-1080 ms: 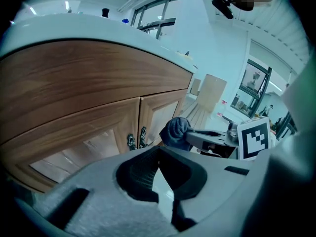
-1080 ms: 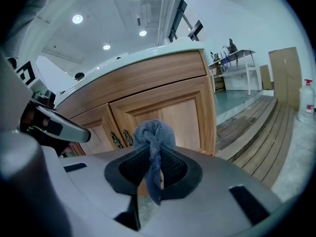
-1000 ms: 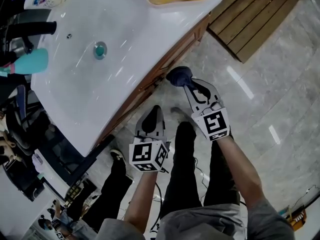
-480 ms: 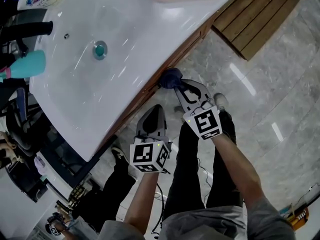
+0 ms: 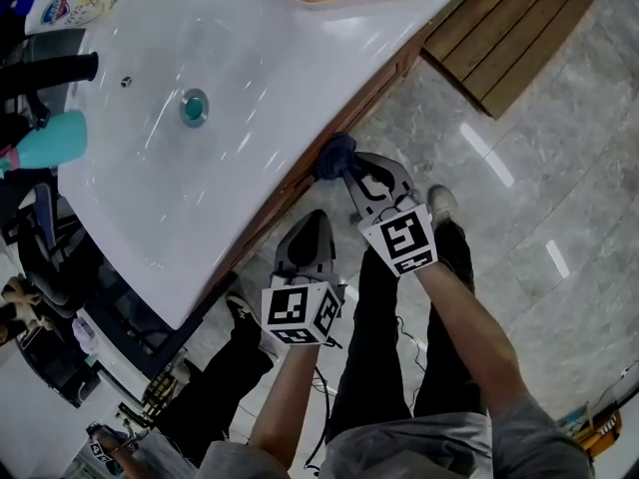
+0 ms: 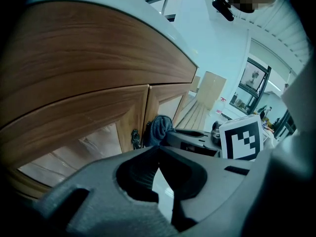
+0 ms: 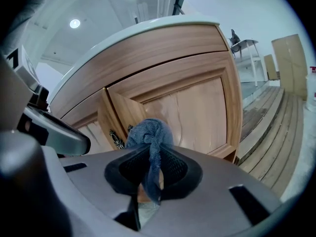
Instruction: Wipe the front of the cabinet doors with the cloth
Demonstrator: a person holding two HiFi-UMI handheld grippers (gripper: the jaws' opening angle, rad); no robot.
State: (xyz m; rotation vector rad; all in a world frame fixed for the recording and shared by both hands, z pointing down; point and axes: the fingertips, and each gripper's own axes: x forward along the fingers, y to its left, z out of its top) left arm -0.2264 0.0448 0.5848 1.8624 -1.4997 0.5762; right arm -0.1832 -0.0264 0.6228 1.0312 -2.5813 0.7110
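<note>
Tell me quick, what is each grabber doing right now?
Left gripper: closed, holding nothing.
Right gripper: closed on the blue cloth.

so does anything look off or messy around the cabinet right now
Nothing is spilled or damaged, and the cabinet doors look intact. The only oddity: the cloth is wadded into a ball in the right gripper, with a tail hanging between its fingers, so little of it can meet the wood.

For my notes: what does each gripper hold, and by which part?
The right gripper pinches the cloth by a bunched fold; the left gripper holds nothing.
</note>
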